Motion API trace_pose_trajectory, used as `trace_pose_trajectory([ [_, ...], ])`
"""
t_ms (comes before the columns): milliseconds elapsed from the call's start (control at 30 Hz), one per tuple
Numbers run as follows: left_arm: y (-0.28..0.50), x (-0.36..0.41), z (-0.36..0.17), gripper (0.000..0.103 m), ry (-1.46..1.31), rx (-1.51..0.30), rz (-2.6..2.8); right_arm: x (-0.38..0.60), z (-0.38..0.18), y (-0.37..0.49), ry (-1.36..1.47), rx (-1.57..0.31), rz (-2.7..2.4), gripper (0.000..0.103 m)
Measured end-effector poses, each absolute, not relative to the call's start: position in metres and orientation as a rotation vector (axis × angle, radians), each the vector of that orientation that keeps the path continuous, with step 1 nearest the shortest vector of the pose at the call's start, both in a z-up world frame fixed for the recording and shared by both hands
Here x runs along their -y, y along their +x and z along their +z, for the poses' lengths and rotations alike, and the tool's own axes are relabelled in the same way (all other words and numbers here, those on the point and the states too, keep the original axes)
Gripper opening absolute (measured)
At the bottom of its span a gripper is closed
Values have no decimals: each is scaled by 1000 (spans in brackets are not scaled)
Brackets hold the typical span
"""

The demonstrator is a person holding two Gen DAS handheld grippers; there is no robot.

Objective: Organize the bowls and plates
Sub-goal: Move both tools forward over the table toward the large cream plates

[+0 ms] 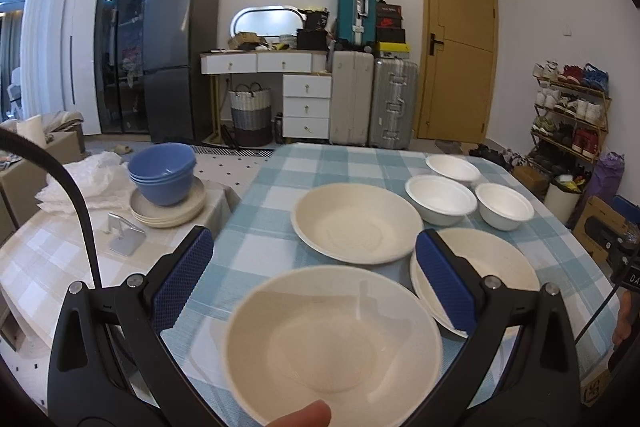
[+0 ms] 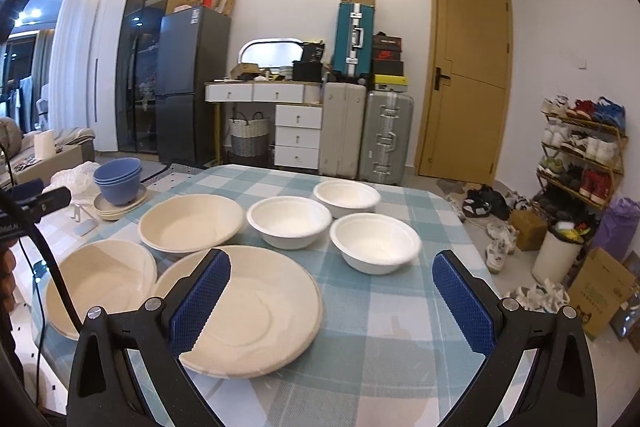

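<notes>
1. The left gripper [image 1: 314, 269] stands with its blue-padded fingers [image 1: 184, 277] spread wide and grasping nothing, above a table covered in a blue-and-white checked cloth [image 1: 256, 223].
2. A cream plate [image 1: 332, 339] sits below and between those fingers, blurred and very near the camera; a fingertip [image 1: 300, 415] shows at its near edge, and whether the plate rests on the cloth or is lifted cannot be told.
3. Straight ahead of the left gripper lies a second cream plate [image 1: 354, 227]; a third [image 1: 488, 267] lies partly behind its right finger.
4. Three white bowls [image 1: 440, 197] cluster ahead and to the right, close together, the farthest near the far edge of the table.
5. To the left of the left gripper, on a lower side surface, blue bowls [image 1: 162, 173] stand nested on a stack of beige plates [image 1: 172, 213].
6. The right gripper [image 2: 332, 295] is likewise wide open and empty, its left finger [image 2: 198, 303] in front of the nearest plate [image 2: 256, 311].
7. Open cloth [image 2: 380, 331] lies between and ahead of the right gripper's fingers, up to the nearest white bowl [image 2: 374, 241].
8. Beyond the table's right edge [image 2: 478, 259], to the right of that gripper, the floor holds scattered shoes [image 2: 498, 243] and a shoe rack [image 2: 580, 155].
</notes>
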State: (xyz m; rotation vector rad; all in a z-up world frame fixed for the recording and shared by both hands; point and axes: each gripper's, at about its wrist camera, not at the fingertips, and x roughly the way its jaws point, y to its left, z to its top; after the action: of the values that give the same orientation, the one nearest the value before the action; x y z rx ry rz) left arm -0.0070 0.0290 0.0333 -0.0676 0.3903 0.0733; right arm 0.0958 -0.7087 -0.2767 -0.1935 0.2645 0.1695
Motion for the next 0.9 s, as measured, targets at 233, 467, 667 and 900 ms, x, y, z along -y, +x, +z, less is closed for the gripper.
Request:
trace_pose_trajectory([
  [233,-10,-48,47,101,-73,-357,109,698,-270,110,-204,-288,217,103],
  [467,-5,-49,54,101,26,-397,122,683,-266,123,-224,-299,256,103],
  [667,-1,-43,52,101,31,-430,84,672,-261,131,-245,-297,275,103],
  [900,5,-38,51,101,21,-449,73,666,-256,130,-256,-286,281,103],
])
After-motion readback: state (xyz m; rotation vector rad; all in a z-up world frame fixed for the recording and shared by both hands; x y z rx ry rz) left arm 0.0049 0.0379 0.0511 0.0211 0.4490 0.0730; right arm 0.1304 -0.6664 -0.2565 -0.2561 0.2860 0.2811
